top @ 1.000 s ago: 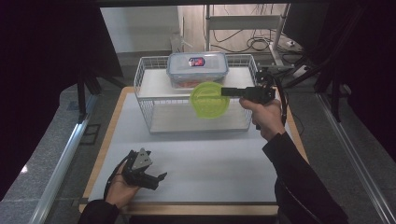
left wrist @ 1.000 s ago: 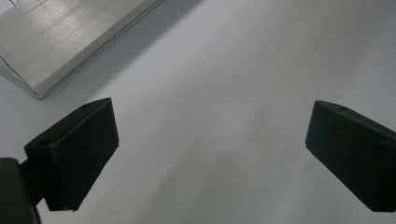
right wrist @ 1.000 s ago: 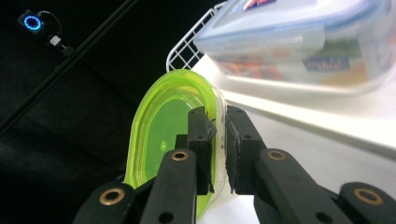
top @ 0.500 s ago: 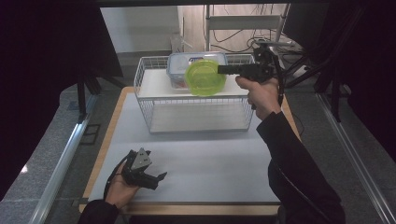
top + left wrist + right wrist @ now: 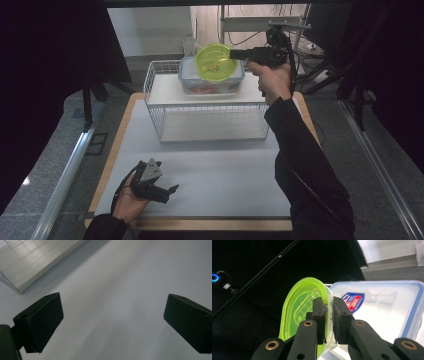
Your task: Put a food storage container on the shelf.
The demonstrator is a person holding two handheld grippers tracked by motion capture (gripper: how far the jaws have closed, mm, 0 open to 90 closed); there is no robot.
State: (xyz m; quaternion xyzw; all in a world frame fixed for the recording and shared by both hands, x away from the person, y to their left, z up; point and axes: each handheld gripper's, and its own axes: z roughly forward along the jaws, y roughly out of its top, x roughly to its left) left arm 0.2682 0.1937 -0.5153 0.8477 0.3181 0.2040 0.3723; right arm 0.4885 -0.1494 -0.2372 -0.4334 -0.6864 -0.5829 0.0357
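The right gripper [image 5: 328, 315] has the green bowl [image 5: 304, 315] pinched by its rim, jaws clamped on the thin wall, one pad inside the bowl and one outside. In the high view the bowl [image 5: 216, 61] hangs tipped on edge off the jaw tips, held up above the clear box [image 5: 212, 82] that sits on the wire rack [image 5: 210, 117]. Just beyond the jaws in the right gripper view lies the box lid [image 5: 382, 307], blue-edged with a badge on it.

This bowl looks like light, see-through plastic: stiff enough to hold its shape, but the wall is thin and glossy, so I judge it slippery and prone to swing or twist about a single rim pinch. The grip looks sensible; the rim is the only part narrow enough for these jaws. A deeper bite, pads further down the wall, would steady it. It is unlikely to break if dropped, though it could bounce away.

The left gripper [image 5: 150, 182] rests low on the mat [image 5: 225, 175], jaws wide apart with nothing between them.
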